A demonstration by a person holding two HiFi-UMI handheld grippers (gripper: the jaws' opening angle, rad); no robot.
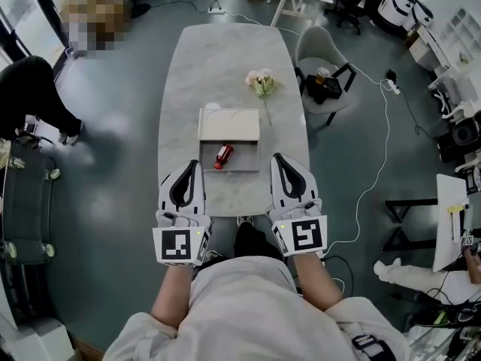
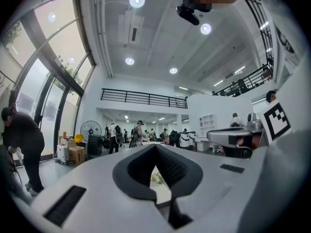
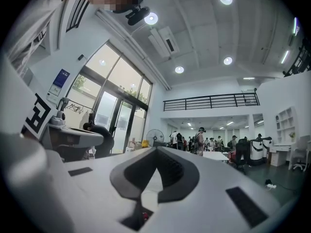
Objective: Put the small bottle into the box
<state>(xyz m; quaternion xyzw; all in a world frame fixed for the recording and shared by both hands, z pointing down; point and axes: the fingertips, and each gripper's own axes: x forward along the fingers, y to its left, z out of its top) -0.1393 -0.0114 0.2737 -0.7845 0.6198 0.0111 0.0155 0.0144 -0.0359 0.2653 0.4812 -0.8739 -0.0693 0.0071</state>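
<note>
A small red bottle (image 1: 223, 156) lies on its side inside the open box (image 1: 244, 164) on the long grey table (image 1: 225, 51). The box's white lid (image 1: 229, 124) is folded back on its far side. My left gripper (image 1: 192, 171) hovers at the near table edge, left of the box, jaws shut and empty. To the box's right, my right gripper (image 1: 281, 167) is at the same distance, also shut with nothing held. In the left gripper view the fingertips (image 2: 155, 147) meet. The right gripper view shows closed tips (image 3: 156, 149) and a red speck of the bottle (image 3: 143, 216) below.
A bunch of pale flowers (image 1: 262, 83) lies beyond the box, towards the right edge. A grey chair holding a dark bag (image 1: 323, 77) stands right of the table. White cables (image 1: 383, 149) trail on the floor. A person in black (image 1: 26, 89) bends over at the far left.
</note>
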